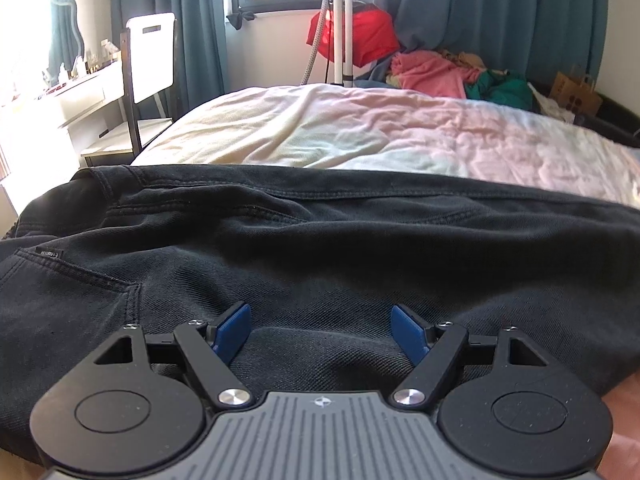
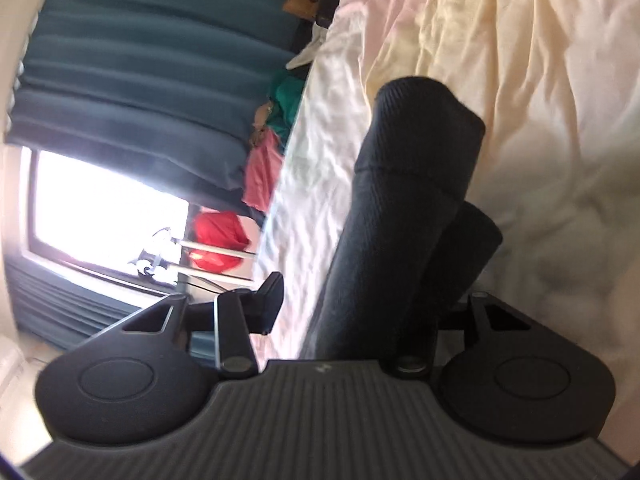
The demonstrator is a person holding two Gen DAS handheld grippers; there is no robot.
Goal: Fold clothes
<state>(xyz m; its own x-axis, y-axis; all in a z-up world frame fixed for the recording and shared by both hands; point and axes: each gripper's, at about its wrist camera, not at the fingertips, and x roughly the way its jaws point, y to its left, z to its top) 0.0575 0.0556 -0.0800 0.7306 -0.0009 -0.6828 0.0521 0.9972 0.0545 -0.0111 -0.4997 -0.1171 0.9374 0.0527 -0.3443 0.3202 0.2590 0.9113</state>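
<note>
Black jeans (image 1: 320, 240) lie spread across the near part of the bed, a back pocket at the left. My left gripper (image 1: 320, 328) is open just over them, its blue pads (image 1: 232, 332) wide apart with only flat denim between. The right wrist view is rolled on its side. There the two black trouser legs (image 2: 412, 160) run out from between the fingers over the pale sheet (image 2: 540, 80), hems at the far end. My right gripper (image 2: 356, 304) is open. Its left finger (image 2: 272, 300) stands clear of the cloth, and the cloth hides the right finger.
The bed (image 1: 360, 132) has a rumpled cream and pink cover. At its far side lie a pile of pink and green clothes (image 1: 440, 72), a red bag (image 1: 360, 36), a tripod (image 1: 340, 32) and a paper bag (image 1: 576, 92). A chair (image 1: 152, 60) and desk (image 1: 80, 92) stand left.
</note>
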